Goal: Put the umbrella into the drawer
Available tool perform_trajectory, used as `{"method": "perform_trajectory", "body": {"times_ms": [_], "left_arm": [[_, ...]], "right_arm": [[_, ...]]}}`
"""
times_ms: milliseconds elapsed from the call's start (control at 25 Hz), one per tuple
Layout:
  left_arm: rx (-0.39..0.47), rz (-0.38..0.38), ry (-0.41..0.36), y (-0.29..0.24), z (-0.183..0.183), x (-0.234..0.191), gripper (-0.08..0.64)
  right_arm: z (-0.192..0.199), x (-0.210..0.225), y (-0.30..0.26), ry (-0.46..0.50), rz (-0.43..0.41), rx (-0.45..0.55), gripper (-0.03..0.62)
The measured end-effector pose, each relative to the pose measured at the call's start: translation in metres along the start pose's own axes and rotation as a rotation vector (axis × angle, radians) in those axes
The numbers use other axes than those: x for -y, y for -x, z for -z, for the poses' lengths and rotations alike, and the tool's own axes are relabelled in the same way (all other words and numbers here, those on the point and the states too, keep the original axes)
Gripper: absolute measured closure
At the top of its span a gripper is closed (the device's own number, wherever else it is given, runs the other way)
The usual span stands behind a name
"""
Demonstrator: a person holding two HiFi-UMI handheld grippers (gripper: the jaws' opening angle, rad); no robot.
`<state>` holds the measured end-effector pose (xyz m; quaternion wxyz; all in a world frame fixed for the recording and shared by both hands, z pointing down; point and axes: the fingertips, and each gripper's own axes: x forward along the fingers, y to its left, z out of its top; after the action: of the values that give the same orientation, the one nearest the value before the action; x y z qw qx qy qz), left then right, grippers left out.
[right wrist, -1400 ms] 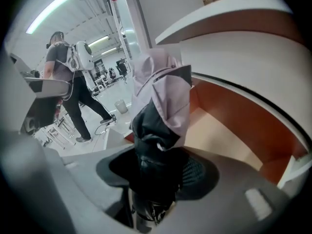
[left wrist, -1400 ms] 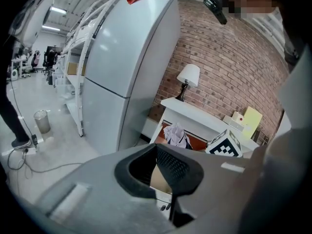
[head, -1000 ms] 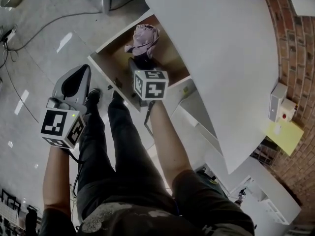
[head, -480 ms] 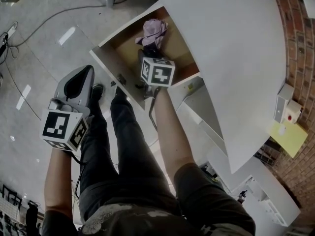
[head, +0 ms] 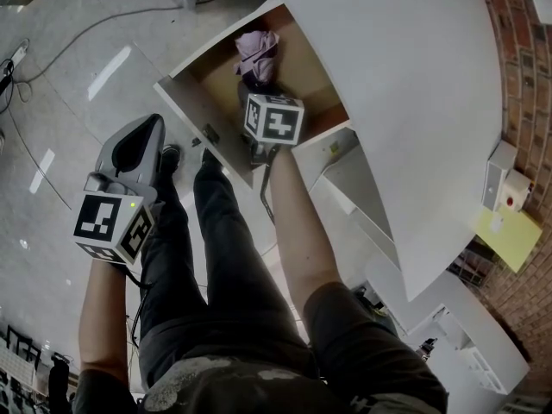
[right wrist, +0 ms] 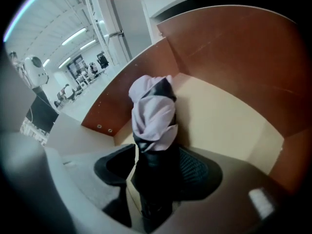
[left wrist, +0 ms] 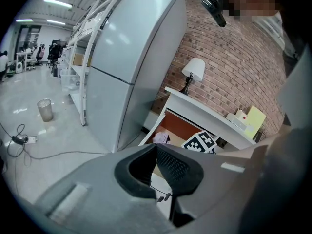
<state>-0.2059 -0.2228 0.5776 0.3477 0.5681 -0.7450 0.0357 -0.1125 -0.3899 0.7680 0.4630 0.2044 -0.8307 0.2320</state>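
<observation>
Right claw (right wrist: pixel 153 160) sits lower in the drawer (head: pixel 185 102) now, jaws just spreading off the umbrella (right wrist: pixel 151 116) between them, its far end near a drawer corner; left claw (left wrist: pixel 155 147) pressed together, empty; fabric could snag a pad on pull-out.

A red brick wall (left wrist: pixel 229 62) backs a white-shaded lamp (left wrist: pixel 194 69), beside a tall grey refrigerator (left wrist: pixel 131 57) on a shiny grey floor (left wrist: pixel 44 140) (a cable (left wrist: pixel 48 156) trails across it).
</observation>
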Motion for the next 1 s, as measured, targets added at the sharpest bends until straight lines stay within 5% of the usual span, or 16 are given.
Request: {"method": "perform_trajectory", "body": {"times_ms": [360, 1000], "left_arm": [[0.007, 0.027, -0.014, 0.005, -0.014, 0.005, 0.551], [0.025, 0.170, -0.122, 0.052, -0.078, 0.013, 0.551]], "right_arm": [[-0.008, -0.007, 0.023, -0.111, -0.073, 0.031, 0.224], [-0.032, -0.057, 0.139, -0.272, -0.035, 0.206, 0.225]]}}
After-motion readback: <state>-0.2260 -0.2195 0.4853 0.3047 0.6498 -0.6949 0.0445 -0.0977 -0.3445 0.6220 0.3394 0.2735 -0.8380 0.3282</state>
